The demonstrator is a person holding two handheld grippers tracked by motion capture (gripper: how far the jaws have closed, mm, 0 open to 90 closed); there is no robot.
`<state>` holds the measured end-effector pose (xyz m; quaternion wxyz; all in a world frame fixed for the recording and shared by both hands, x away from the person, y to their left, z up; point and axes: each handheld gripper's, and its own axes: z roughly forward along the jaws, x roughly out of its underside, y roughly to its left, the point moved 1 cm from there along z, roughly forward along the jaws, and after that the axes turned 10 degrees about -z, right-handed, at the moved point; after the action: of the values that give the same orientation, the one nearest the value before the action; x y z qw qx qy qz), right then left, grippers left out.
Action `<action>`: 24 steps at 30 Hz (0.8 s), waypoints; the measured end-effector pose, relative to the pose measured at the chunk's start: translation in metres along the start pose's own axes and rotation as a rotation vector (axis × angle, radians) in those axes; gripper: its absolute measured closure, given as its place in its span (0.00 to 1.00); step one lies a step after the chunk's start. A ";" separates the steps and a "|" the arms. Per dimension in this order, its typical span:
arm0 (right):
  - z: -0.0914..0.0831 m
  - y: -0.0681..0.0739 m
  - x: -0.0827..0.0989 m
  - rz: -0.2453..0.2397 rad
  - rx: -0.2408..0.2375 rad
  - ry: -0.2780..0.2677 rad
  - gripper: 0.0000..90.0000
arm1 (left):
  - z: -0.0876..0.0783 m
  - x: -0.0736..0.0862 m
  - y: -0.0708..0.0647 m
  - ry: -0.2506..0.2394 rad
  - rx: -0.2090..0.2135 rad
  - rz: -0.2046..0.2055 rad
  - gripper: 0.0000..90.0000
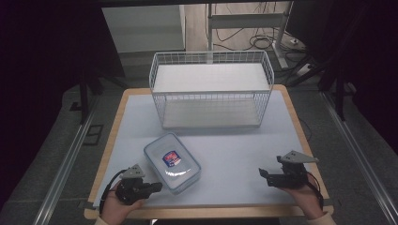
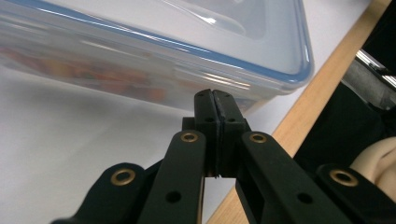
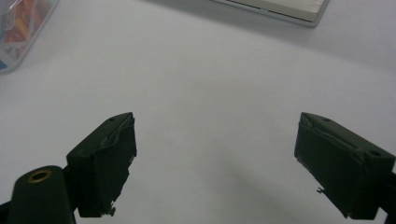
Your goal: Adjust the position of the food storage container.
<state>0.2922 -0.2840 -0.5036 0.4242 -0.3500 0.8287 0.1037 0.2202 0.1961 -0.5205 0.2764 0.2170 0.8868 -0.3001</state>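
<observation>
A clear plastic box [image 1: 172, 162] with a blue-edged lid is seen lying flat on the desk [image 1: 244, 154], in front of a white wire basket [image 1: 211, 89]. Colourful things can be seen inside it, so it is judged to be a bit heavy, and its hard, smooth sides could slip. It is best held by the rim under the lid. The left claw [image 2: 215, 100] is shut tight on nothing, just beside the box. The right claw [image 3: 229, 163] is wide open and holds nothing, well apart from the box.
</observation>
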 end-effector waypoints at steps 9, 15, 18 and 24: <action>0.001 -0.001 0.000 0.003 -0.003 0.003 0.14 | 0.012 -0.004 -0.009 0.028 0.039 0.020 1.00; 0.001 0.000 0.000 0.005 -0.005 0.003 0.14 | 0.022 -0.011 -0.016 0.041 0.060 0.037 1.00; 0.001 0.000 0.000 0.005 -0.009 0.006 0.14 | 0.028 -0.015 -0.020 0.052 0.068 0.050 1.00; 0.001 0.000 0.001 0.003 -0.012 0.007 0.14 | 0.047 -0.025 -0.031 0.083 0.067 0.076 1.00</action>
<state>0.2928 -0.2840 -0.5049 0.4191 -0.3516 0.8300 0.1084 0.2393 0.1375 -0.5234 0.2431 0.2721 0.8781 -0.3095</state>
